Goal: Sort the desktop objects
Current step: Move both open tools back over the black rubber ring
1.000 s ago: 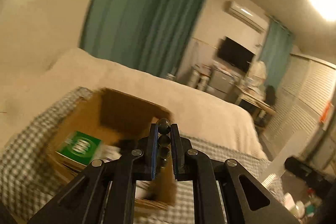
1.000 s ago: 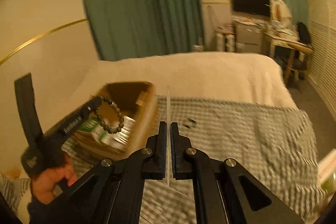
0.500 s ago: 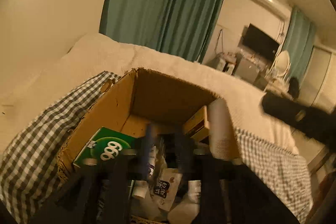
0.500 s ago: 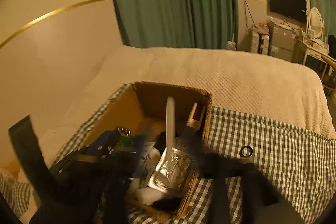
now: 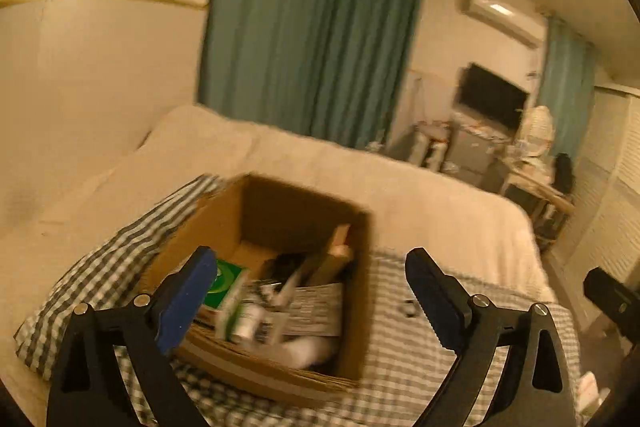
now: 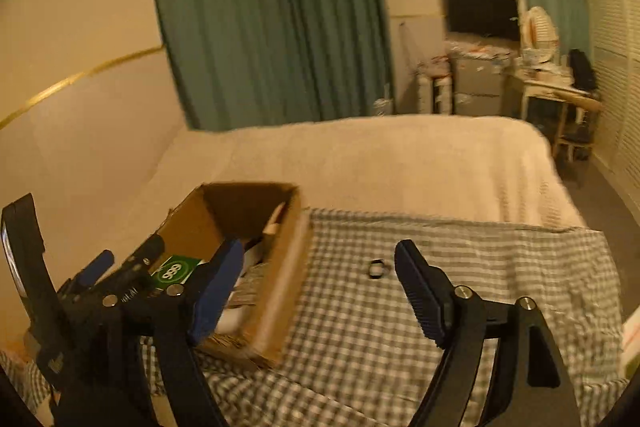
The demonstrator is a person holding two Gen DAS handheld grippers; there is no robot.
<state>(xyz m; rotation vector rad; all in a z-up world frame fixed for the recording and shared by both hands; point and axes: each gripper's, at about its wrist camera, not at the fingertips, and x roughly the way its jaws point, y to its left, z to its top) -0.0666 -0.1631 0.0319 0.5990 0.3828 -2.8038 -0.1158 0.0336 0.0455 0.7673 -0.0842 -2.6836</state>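
At left, over a cardboard box (image 5: 224, 223) on a checked cloth (image 6: 480, 267) spread across a bed (image 6: 380, 155): left tongs (image 5: 310, 255), just opened wide, with nothing between the jaws. Inside the box, a jumble of items already put away, among them a green packet (image 5: 226, 277), heaped towards the near rim. Further right, on the cloth near the box, a small dark ring (image 6: 376, 268), not yet sorted and probably next. At right, right tongs (image 6: 320, 247), likewise just opened and gripping nothing, poised above the cloth with the ring ahead, framed by the gap.

Likely trouble from here:
- Crowding both pairs of tongs at the box and knocking its wall or each other.
- Pinching a fold of soft cloth along with the ring.
- Flicking so small a piece away into the bedding.
- Tipping the box on the yielding mattress by leaning on a rim.
- Spilling the heap over the near edge.

Too blurred in both views for telling the ring's exact shape.
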